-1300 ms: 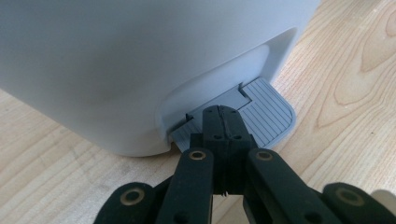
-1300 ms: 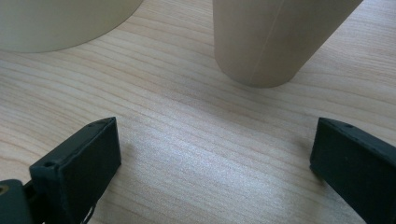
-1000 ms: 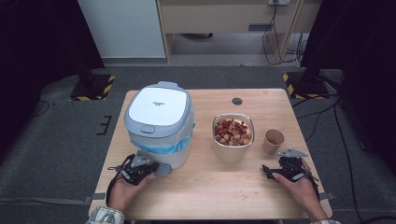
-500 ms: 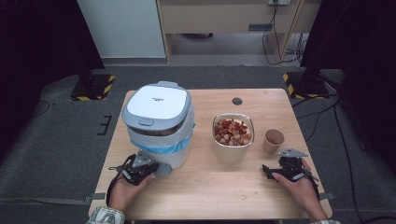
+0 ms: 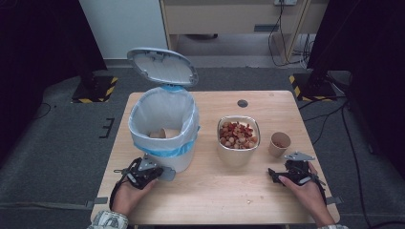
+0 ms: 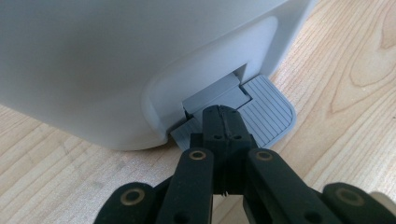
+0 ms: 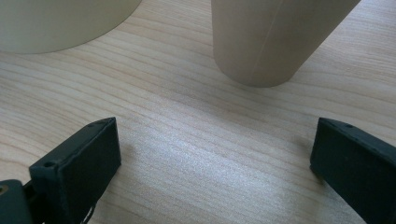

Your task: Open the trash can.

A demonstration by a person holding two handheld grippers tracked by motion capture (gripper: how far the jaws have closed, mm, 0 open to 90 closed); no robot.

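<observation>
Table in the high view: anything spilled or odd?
A few small crumbs lie loose on the table in front of the bowl. A paper cup sits inside the open bin. Nothing tipped or damaged.

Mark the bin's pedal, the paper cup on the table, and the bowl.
pedal (image 6: 268, 109), left gripper view, on its ribbed grey top.
paper cup (image 5: 278, 144), high view, on its side wall.
bowl (image 5: 237, 156), high view, on its front wall.
</observation>
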